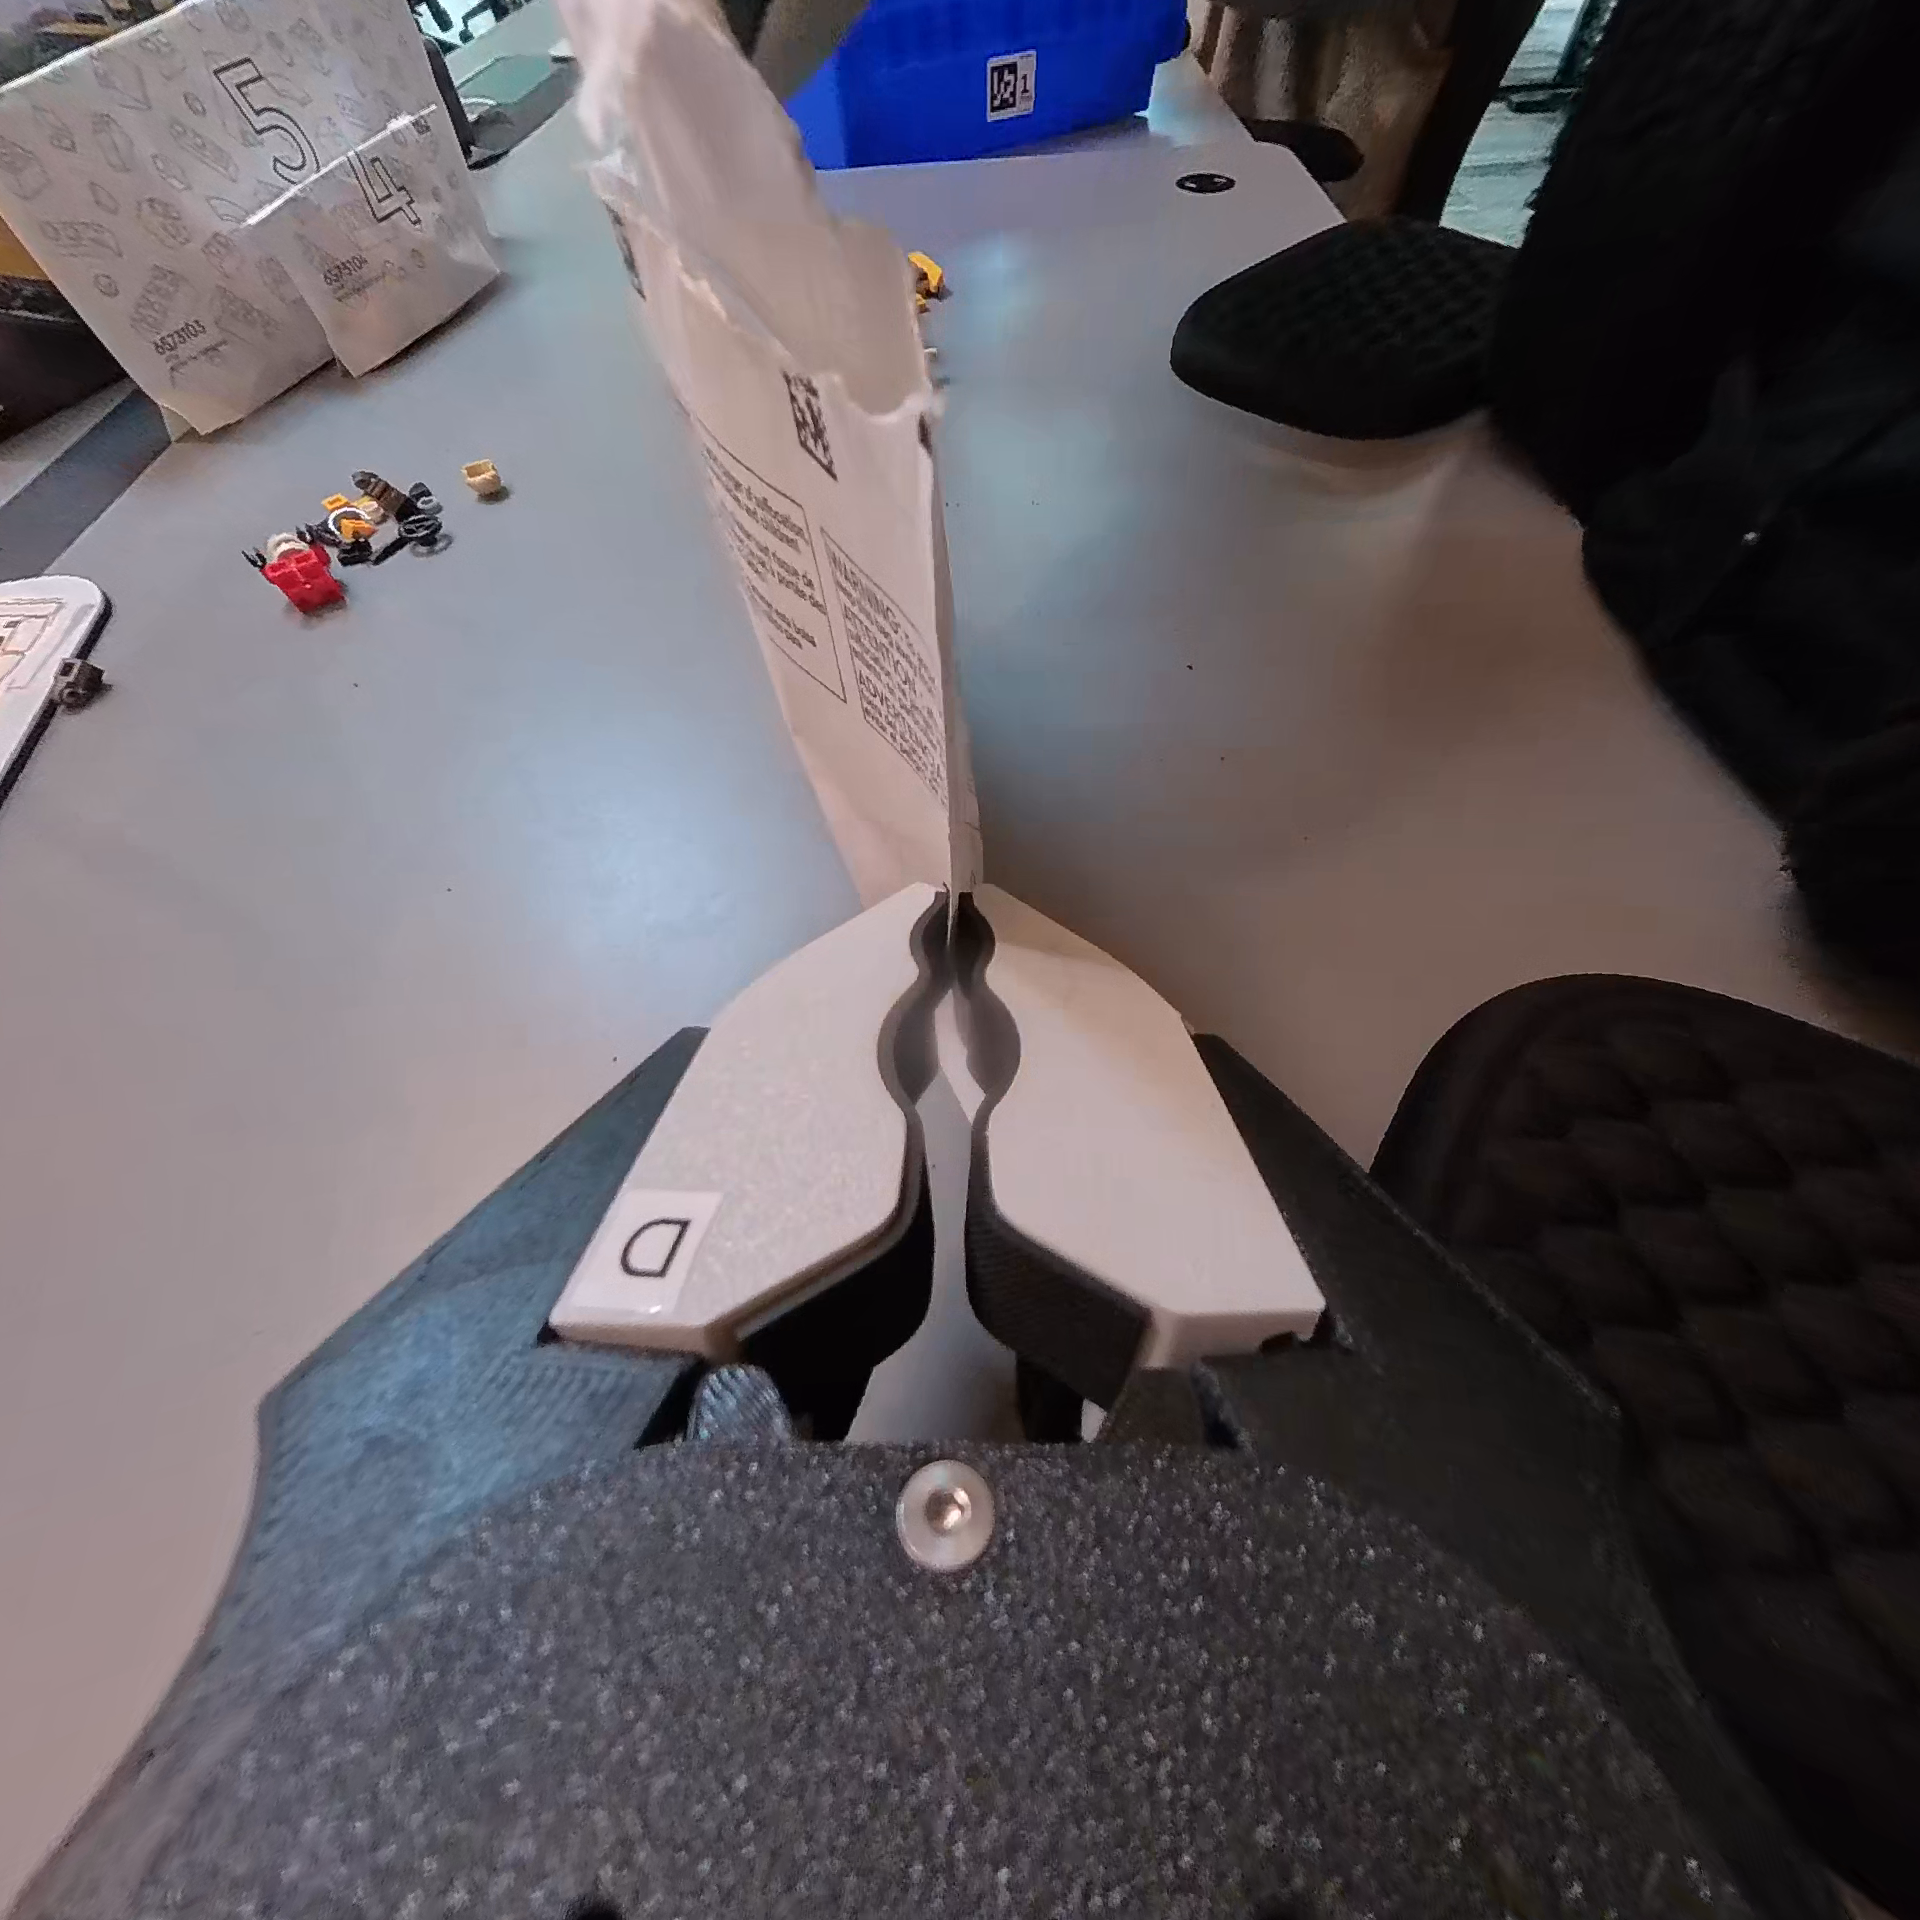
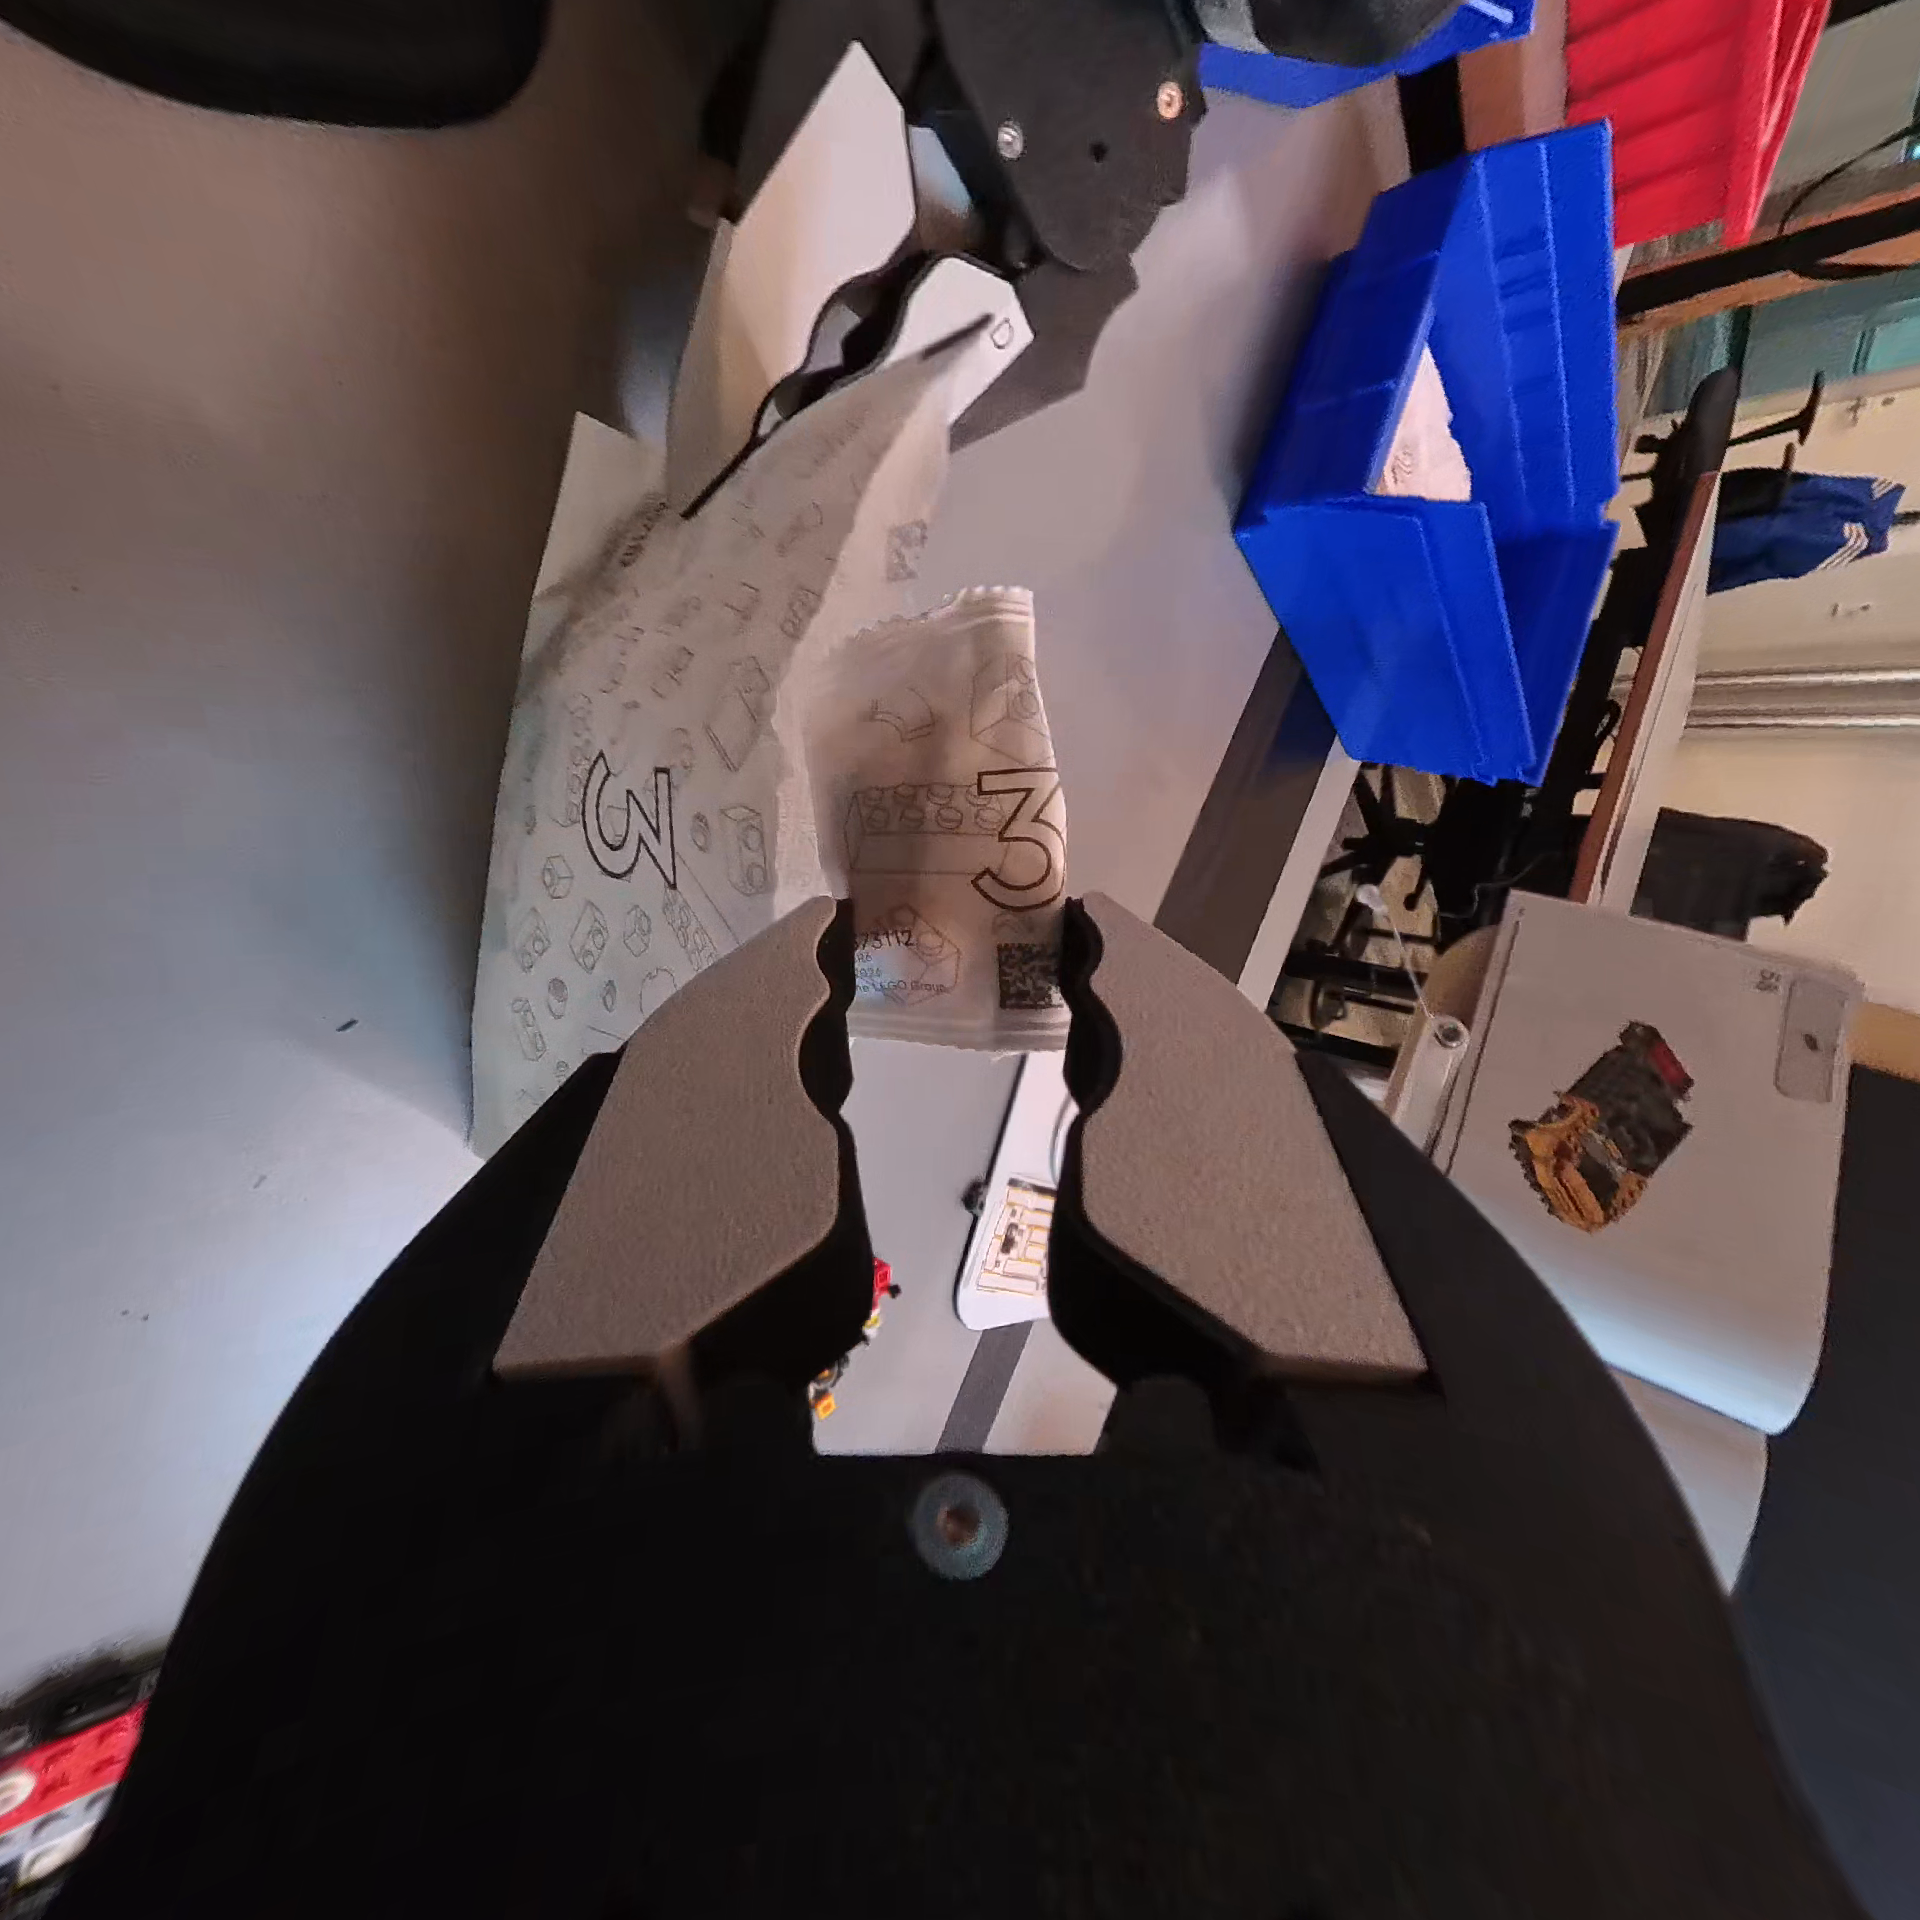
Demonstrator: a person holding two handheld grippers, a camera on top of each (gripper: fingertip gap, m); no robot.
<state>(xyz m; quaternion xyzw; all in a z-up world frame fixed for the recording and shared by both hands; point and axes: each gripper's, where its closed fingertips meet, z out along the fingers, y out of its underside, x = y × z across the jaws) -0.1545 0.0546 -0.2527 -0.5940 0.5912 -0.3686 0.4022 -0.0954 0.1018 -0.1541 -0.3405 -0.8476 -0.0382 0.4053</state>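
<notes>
While the left hand-held gripper (image 1: 954,920) pinches the bottom edge of a big white paper bag (image 1: 790,436), its two white fingers (image 1: 831,1049) are closed tight on the paper. The big bag hangs in the air over the grey table (image 1: 416,831). Its long side runs straight away from the fingers, and its torn, open end points far from them, toward a blue bin (image 1: 935,73).

The right hand-held gripper (image 2: 956,940) is open wide. A small paper bag (image 2: 935,790) sits between its two grey fingers (image 2: 727,1091), just past the tips. I cannot tell if the pads touch it. The small bag's long side points away from this gripper, toward the left one.

Small toy bricks (image 1: 343,530) lie in a little pile on the table, left of the big bag. Two more white paper bags (image 1: 208,208) stand at the far left. A black chair arm (image 1: 1340,322) sticks in over the table's right edge.
</notes>
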